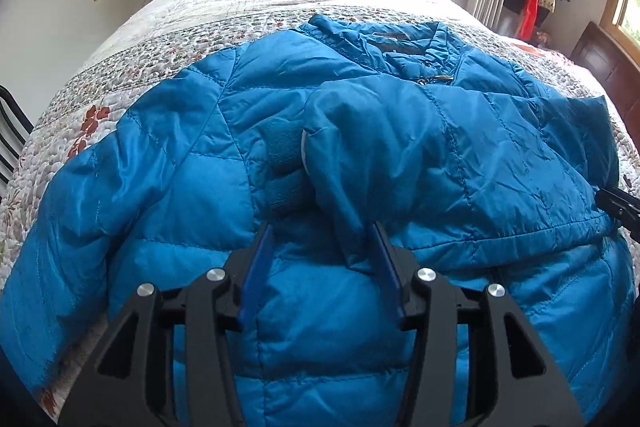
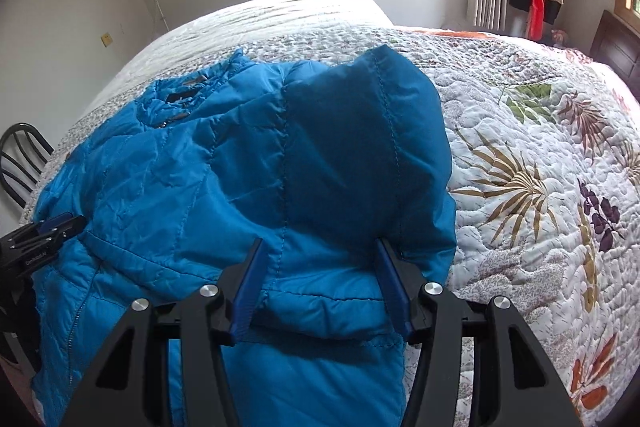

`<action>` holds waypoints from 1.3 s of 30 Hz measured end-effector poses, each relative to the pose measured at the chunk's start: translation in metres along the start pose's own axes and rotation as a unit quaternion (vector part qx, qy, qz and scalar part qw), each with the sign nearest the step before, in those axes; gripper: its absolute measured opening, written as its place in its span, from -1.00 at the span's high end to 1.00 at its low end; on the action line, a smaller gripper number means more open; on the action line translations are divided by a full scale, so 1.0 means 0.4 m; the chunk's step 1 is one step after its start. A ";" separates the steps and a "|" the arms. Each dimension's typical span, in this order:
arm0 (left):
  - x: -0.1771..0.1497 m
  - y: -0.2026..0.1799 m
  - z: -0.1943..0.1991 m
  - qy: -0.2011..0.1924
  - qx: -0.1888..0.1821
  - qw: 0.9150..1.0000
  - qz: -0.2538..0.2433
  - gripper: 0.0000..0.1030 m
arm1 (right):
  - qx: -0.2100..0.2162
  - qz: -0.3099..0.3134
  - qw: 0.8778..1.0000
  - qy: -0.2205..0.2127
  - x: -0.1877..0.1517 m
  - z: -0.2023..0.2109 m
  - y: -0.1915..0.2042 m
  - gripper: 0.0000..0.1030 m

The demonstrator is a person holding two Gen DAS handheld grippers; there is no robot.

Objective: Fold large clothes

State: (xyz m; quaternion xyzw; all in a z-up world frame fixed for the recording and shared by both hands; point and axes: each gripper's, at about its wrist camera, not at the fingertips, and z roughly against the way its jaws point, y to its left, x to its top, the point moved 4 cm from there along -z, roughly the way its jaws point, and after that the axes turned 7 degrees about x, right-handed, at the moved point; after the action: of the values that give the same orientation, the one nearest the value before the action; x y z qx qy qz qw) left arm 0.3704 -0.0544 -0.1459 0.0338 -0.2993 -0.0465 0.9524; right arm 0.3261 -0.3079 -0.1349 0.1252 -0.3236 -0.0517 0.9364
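Puffy blue jacket (image 1: 360, 155) looks light, slippery, springy. Left claw (image 1: 322, 227) stands apart over its sleeve; right claw (image 2: 320, 247) apart, hem between — pinch seams there.

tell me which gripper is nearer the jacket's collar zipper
Left. The left gripper sits over the jacket's middle, below the collar zipper. The right gripper is at the jacket's far right edge, further from it.
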 end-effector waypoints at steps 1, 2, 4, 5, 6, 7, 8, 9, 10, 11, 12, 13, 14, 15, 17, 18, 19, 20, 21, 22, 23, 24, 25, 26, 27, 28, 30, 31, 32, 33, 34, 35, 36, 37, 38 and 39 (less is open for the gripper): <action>0.000 0.002 0.003 0.000 -0.001 1.000 0.000 0.05 | 0.002 -0.001 1.000 -0.004 0.000 0.006 -0.001 -0.08; 0.000 0.006 0.010 0.000 -0.003 1.000 0.002 0.03 | 0.006 -0.005 1.000 -0.007 0.001 0.015 -0.003 -0.08; -0.002 0.017 0.033 -0.004 -0.002 1.000 0.005 -0.12 | 0.019 -0.009 1.000 -0.014 0.003 0.044 -0.002 -0.12; -0.005 0.024 0.047 -0.010 0.000 1.000 0.005 -0.17 | 0.023 -0.008 1.000 -0.019 0.004 0.062 0.000 -0.17; -0.010 0.033 0.064 -0.017 0.001 1.000 0.005 -0.24 | 0.022 -0.005 0.999 -0.026 0.004 0.083 0.001 -0.18; -0.015 0.043 0.079 -0.022 0.001 1.000 0.006 -0.28 | 0.019 -0.005 0.999 -0.032 0.003 0.101 -0.002 -0.22; -0.025 0.058 0.097 -0.025 0.001 1.000 0.008 -0.31 | 0.013 -0.006 0.999 -0.036 0.001 0.117 -0.009 -0.22; -0.037 0.078 0.113 -0.027 0.001 1.000 0.011 -0.36 | 0.003 -0.011 0.999 -0.039 -0.001 0.131 -0.021 -0.22; -0.049 0.098 0.125 -0.027 0.005 0.999 0.015 -0.38 | -0.006 -0.019 0.999 -0.042 -0.003 0.145 -0.036 -0.22; -0.067 0.127 0.138 -0.027 0.009 0.999 0.021 -0.38 | -0.016 -0.028 0.998 -0.044 -0.007 0.156 -0.056 -0.22; -0.088 0.161 0.151 -0.025 0.015 0.999 0.030 -0.38 | -0.028 -0.037 0.998 -0.047 -0.011 0.168 -0.080 -0.22; -0.110 0.197 0.161 -0.022 0.021 0.999 0.040 -0.40 | -0.043 -0.046 0.997 -0.046 -0.016 0.177 -0.105 -0.22; -0.133 0.235 0.171 -0.017 0.026 0.998 0.055 -0.42 | -0.060 -0.057 0.995 -0.046 -0.022 0.187 -0.134 -0.22; -0.161 0.281 0.181 -0.012 0.030 0.997 0.074 -0.45 | -0.075 -0.068 0.994 -0.047 -0.029 0.197 -0.162 -0.22; -0.221 0.372 0.197 0.002 0.040 0.993 0.111 -0.47 | -0.098 -0.086 0.990 -0.045 -0.047 0.214 -0.217 -0.22; -0.255 0.418 0.204 0.009 0.048 0.990 0.133 -0.48 | -0.109 -0.096 0.988 -0.045 -0.057 0.224 -0.244 -0.22; -0.299 0.478 0.214 0.019 0.057 0.985 0.162 -0.48 | -0.118 -0.106 0.986 -0.046 -0.068 0.232 -0.271 -0.22; -0.334 0.527 0.222 0.026 0.062 0.980 0.188 -0.48 | -0.124 -0.115 0.985 -0.045 -0.080 0.237 -0.295 -0.22; -0.372 0.579 0.229 0.034 0.069 0.973 0.216 -0.48 | -0.130 -0.125 0.983 -0.044 -0.092 0.241 -0.322 -0.22; -0.406 0.629 0.237 0.042 0.079 0.966 0.243 -0.48 | -0.134 -0.136 0.981 -0.042 -0.103 0.241 -0.345 -0.22; -0.435 0.671 0.244 0.045 0.086 0.959 0.268 -0.48 | -0.137 -0.144 0.979 -0.038 -0.113 0.238 -0.363 -0.22; -0.464 0.715 0.249 0.050 0.092 0.951 0.292 -0.48 | -0.137 -0.150 0.978 -0.035 -0.120 0.234 -0.378 -0.22; -0.486 0.750 0.252 0.054 0.098 0.943 0.314 -0.48 | -0.138 -0.155 0.978 -0.034 -0.127 0.232 -0.390 -0.22; -0.506 0.785 0.255 0.055 0.098 0.935 0.337 -0.48 | -0.137 -0.161 0.977 -0.033 -0.133 0.230 -0.403 -0.22; -0.523 0.818 0.257 0.050 0.089 0.926 0.362 -0.48 | -0.137 -0.167 0.976 -0.031 -0.138 0.227 -0.413 -0.22; -0.533 0.844 0.256 0.042 0.076 0.920 0.382 -0.48 | -0.139 -0.174 0.974 -0.030 -0.144 0.224 -0.425 -0.22; -0.545 0.887 0.248 0.025 0.051 0.906 0.419 -0.48 | -0.144 -0.188 0.971 -0.024 -0.154 0.214 -0.446 -0.22; -0.546 0.906 0.244 0.015 0.041 0.900 0.434 -0.48 | -0.144 -0.192 0.970 -0.020 -0.159 0.208 -0.453 -0.22; -0.541 0.920 0.237 0.010 0.035 0.896 0.443 -0.48 | -0.144 -0.196 0.970 -0.018 -0.164 0.205 -0.458 -0.22; -0.537 0.933 0.231 0.005 0.032 0.892 0.450 -0.48 | -0.141 -0.198 0.970 -0.017 -0.167 0.201 -0.462 -0.22; -0.527 0.941 0.224 -0.001 0.032 0.889 0.457 -0.49 | -0.140 -0.199 0.970 -0.017 -0.168 0.200 -0.463 -0.22; -0.515 0.946 0.217 -0.004 0.037 0.887 0.461 -0.49 | -0.141 -0.199 0.970 -0.019 -0.169 0.201 -0.463 -0.22; -0.511 0.953 0.213 -0.007 0.041 0.886 0.462 -0.48 | -0.142 -0.199 0.970 -0.021 -0.168 0.202 -0.462 -0.22; -0.505 0.959 0.208 -0.011 0.049 0.884 0.465 -0.43 | -0.142 -0.198 0.970 -0.022 -0.167 0.202 -0.462 -0.22; -0.502 0.963 0.206 -0.014 0.058 0.882 0.468 -0.38 | -0.142 -0.197 0.970 -0.022 -0.167 0.201 -0.461 -0.22; -0.510 0.965 0.213 -0.017 0.068 0.880 0.470 -0.20 | -0.141 -0.197 0.970 -0.021 -0.168 0.200 -0.462 -0.22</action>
State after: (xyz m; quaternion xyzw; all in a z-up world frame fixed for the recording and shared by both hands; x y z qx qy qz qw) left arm 0.1814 0.3482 -0.1560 -0.0467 -0.2990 0.4268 0.8522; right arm 0.2210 -0.4899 -0.1634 0.0521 -0.3019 -0.2833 0.9088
